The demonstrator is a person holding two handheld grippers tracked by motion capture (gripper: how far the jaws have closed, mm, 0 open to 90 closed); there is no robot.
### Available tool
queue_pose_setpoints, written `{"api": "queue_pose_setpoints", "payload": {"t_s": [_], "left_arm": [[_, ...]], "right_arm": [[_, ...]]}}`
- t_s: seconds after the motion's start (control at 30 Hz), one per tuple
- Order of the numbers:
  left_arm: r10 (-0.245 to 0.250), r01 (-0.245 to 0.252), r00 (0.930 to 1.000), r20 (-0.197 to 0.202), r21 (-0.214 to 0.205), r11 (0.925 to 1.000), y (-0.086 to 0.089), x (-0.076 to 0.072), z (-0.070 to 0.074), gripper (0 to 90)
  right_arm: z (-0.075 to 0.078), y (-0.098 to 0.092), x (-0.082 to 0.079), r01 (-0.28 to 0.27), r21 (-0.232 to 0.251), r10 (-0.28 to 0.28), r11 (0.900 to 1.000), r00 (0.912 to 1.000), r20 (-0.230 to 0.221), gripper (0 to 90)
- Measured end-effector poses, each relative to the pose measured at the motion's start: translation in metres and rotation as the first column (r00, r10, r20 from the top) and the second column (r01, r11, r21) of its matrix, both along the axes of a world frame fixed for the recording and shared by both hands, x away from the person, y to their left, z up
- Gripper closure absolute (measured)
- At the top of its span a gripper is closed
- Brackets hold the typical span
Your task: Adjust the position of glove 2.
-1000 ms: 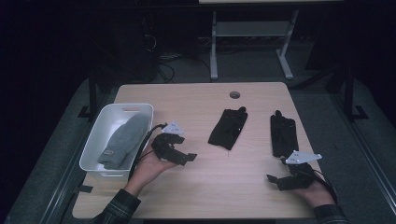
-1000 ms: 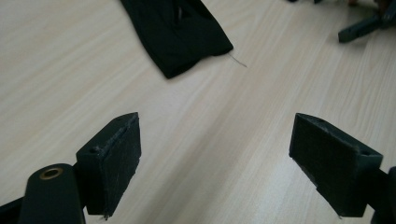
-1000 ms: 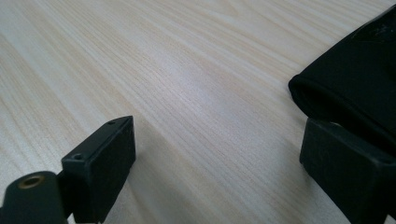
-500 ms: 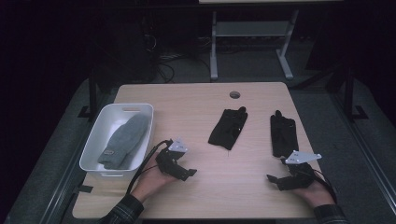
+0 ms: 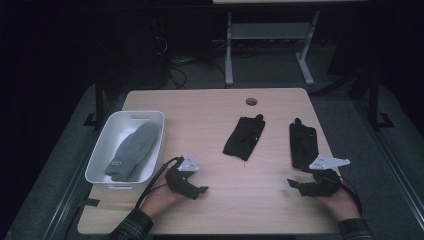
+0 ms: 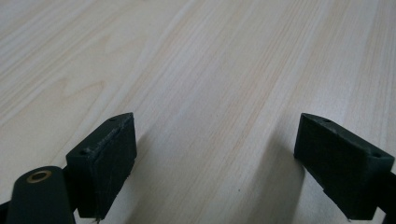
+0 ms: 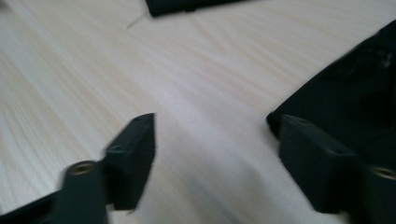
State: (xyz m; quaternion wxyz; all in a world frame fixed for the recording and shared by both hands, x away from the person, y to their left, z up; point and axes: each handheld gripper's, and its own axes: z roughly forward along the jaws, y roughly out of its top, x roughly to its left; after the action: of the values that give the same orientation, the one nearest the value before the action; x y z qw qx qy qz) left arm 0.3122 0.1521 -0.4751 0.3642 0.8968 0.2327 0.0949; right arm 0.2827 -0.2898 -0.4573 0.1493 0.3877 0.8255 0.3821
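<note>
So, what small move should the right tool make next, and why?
Probably slide the right tool a little toward the black glove just beyond it and close on the cuff. Its jaws have just been closing, with nothing but bare table between them; the glove lies beside one jaw, not inside.

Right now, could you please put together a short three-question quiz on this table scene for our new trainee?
1. True or false: the grey mitten lies inside the white bin.
2. How many black gloves lie on the bare wooden table? A) one B) two C) three
3. Which gripper is nearer a black glove, and does it hold that glove?

Key
1. True.
2. B: the middle glove and the right-hand glove.
3. The right gripper. It sits just short of the right-hand glove's near end; its fingers have just been closing, but only bare table lies between them, so it holds nothing. The left gripper is open over bare wood.
</note>
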Motion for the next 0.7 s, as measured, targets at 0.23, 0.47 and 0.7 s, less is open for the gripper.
{"api": "queue_pose_setpoints", "payload": {"t_s": [0.23,0.47,0.7], "left_arm": [[0.019,-0.018,0.9997,0.015,-0.030,0.9994,-0.001,-0.001,-0.003,12.1],[0.020,-0.019,0.9997,0.013,-0.030,0.9994,-0.001,-0.001,-0.003,12.0],[0.015,-0.015,0.9999,0.006,-0.028,0.9995,0.000,-0.001,-0.002,12.0]], "right_arm": [[0.014,-0.007,0.026,0.031,0.033,-0.031,0.9990,0.9995,-0.006,59.5],[0.025,-0.017,0.056,0.109,0.032,-0.109,0.9936,0.9940,0.004,87.8],[0.023,-0.021,0.092,0.164,0.004,-0.164,0.9865,0.9865,0.000,90.0]]}}
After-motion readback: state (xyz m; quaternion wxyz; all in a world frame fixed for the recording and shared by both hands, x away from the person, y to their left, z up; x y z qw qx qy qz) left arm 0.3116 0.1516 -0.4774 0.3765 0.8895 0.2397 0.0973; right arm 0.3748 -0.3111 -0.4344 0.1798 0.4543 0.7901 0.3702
